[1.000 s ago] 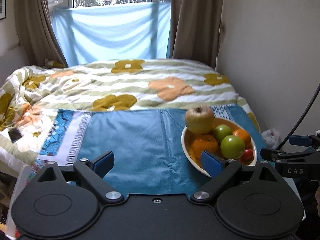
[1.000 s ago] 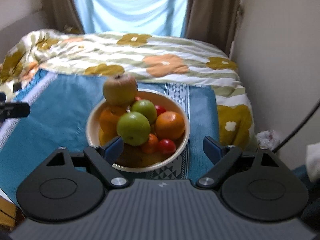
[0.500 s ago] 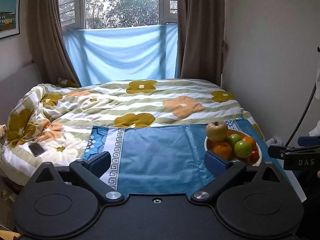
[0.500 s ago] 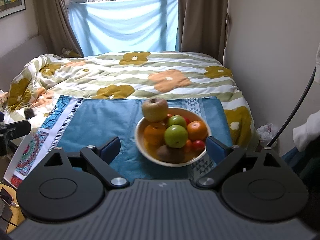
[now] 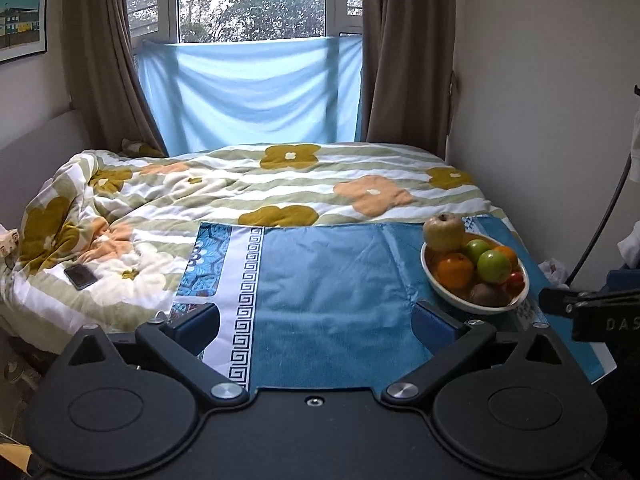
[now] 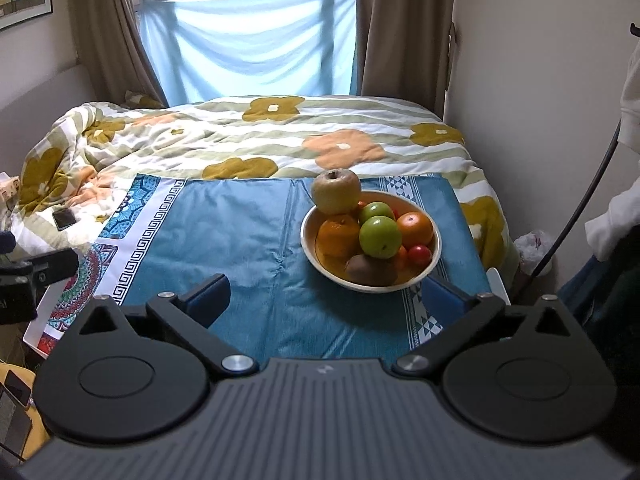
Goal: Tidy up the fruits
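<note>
Left tongs (image 5: pixel 316 316) standing wide apart with nothing between the blue pads, hovering low over the near edge of the blue cloth (image 5: pixel 320 280) spread on the worktop at the foot of the bed (image 5: pixel 280 184). Seen from the left wrist: bowl (image 5: pixel 440 286) well off to the right of the tongs' centre line and somewhat ahead, just past the right-hand pad, with a yellowish apple (image 5: pixel 444 232) perched highest at the bowl's far-left side, an orange (image 5: pixel 454 270) under it, a green apple (image 5: pixel 494 266) beside that, a brown kiwi (image 5: pixel 488 294) at the near rim. Bare cloth straight ahead, no loose fruit on it. Other tool's finger poking in from the right edge, level with the bowl. Phone (image 5: pixel 80 276) lying on the quilt, far left. Seen from the right wrist: right tongs (image 6: pixel 326 300) likewise spread wide and holding nothing, bowl (image 6: pixel 310 246) almost dead ahead, a little right of centre, sitting between the lines of the two pads and near them. Yellowish apple (image 6: pixel 336 192) at the far-left of the heap, green apple (image 6: pixel 380 236) topmost in the middle, kiwi (image 6: pixel 370 270) nearest, its long axis running roughly left to right across the approach; second orange (image 6: pixel 416 228) and a small red fruit (image 6: pixel 420 254) to the right. Judged from both views: right tongs plainly the nearer and better lined up for the bowl. All visible fruit gathered in the bowl, a layout fitting either a full bowl waiting to be sorted out onto the cloth or fruit already collected into it.
</note>
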A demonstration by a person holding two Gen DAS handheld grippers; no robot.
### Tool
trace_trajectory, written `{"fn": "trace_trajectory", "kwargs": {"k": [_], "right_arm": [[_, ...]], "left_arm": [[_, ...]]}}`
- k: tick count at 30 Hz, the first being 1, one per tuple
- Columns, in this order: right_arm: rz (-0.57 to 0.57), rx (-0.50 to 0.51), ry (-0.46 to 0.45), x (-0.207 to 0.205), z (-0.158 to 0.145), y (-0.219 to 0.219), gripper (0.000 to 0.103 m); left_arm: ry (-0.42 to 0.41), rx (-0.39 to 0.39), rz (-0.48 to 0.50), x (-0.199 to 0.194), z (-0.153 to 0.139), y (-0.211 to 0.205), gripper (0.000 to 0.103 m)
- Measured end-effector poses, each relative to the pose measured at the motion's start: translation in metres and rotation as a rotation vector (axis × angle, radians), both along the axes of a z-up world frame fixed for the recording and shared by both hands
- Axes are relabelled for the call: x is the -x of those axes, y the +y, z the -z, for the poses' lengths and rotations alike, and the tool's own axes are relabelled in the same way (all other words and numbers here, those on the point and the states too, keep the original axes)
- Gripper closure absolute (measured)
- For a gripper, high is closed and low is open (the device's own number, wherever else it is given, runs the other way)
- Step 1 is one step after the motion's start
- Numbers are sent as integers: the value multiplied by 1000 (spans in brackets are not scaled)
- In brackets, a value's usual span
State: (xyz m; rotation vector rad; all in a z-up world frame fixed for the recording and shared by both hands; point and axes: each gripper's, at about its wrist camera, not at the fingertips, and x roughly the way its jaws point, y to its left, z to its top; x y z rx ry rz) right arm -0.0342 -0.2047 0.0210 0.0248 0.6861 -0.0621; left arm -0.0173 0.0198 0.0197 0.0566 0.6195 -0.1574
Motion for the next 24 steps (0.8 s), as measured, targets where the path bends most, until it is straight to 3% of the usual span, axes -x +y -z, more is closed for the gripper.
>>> {"fn": "trace_trajectory", "kwargs": {"k": [24], "right_arm": [[12, -6, 16, -3, 1, -2, 0]], "left_arm": [[1, -6, -16, -1, 1, 1, 0]]}}
